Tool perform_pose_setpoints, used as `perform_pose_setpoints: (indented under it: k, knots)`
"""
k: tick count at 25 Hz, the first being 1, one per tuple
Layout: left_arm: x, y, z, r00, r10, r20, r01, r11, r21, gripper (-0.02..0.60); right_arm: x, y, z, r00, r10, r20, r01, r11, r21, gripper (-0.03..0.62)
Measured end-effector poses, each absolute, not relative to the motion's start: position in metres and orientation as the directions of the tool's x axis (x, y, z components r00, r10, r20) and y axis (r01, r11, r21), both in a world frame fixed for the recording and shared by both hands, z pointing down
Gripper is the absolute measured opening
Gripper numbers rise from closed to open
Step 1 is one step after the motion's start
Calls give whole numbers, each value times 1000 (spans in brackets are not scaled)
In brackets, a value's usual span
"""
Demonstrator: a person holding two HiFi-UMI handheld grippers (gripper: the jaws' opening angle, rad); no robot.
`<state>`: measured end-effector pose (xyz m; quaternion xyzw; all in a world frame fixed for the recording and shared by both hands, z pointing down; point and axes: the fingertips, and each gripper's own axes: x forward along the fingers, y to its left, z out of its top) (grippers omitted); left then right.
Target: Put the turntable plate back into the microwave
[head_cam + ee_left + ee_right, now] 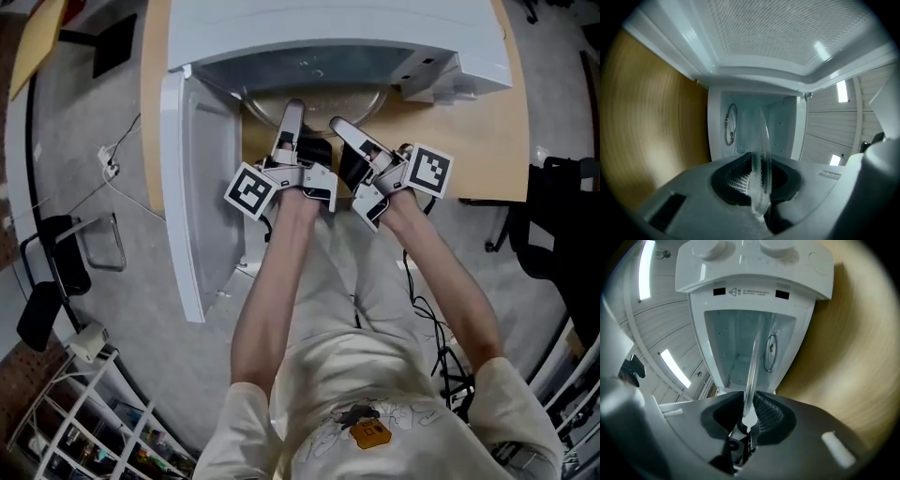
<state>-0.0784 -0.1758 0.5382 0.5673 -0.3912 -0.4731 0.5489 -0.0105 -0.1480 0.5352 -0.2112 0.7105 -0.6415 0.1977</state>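
A grey floor strewn with cables surrounds a wooden table [487, 159], on which the white microwave [441, 56] stands with its door [202, 187] swung wide open to the left. The glass turntable plate [361, 103] lies roughly flat, its far part already inside the cavity mouth and its near rim outside. The left gripper [292, 111] and the right gripper [342, 129] are side by side, each clenched on that near rim, with the glass edge running between its pads. The step in hand appears to be carrying the plate into the oven. A roller ring [731, 136] waits on the cavity floor further in. The next move likely calls for pushing the plate level and deeper, centring it over that ring, lowering it, then releasing both grips.
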Motion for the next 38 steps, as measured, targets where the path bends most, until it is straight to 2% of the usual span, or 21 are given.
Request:
perform_pose_setpoints:
  k: [2, 9, 16, 22, 25, 28, 30, 38]
  knots:
    - [-77, -186, 545, 240, -965, -104, 101, -81, 992, 28, -16, -156, 540, -827, -563, -2, -63, 97, -993, 72]
    - [-83, -212, 565, 218, -972, -85, 151, -52, 987, 28, -26, -183, 555, -814, -581, 6, -73, 93, -993, 71]
    - [-88, -225, 596, 244, -970, -5, 92, 18, 996, 28, -25, -200, 573, -804, -594, 41, -103, 71, -992, 74]
    - [-87, -240, 594, 261, -965, -13, 47, -1, 999, 30, -20, -215, 579, -781, -621, 69, -98, 12, -995, 66]
    - [-85, -245, 585, 288, -957, -35, 7, -34, 999, 83, -18, -228, 575, -769, -635, 66, -82, -5, -997, 64]
    - [-78, -241, 589, 313, -950, -13, 30, -4, 1000, 81, -12, -238, 583, -762, -639, 108, -100, -48, -994, 55]
    - [-74, -236, 594, 327, -945, 11, 34, 23, 999, 45, -9, -242, 587, -755, -644, 124, -101, -74, -992, 51]
    - [-72, -237, 590, 328, -943, 63, 46, 83, 996, 40, -10, -254, 588, -745, -649, 152, -116, -99, -988, 49]
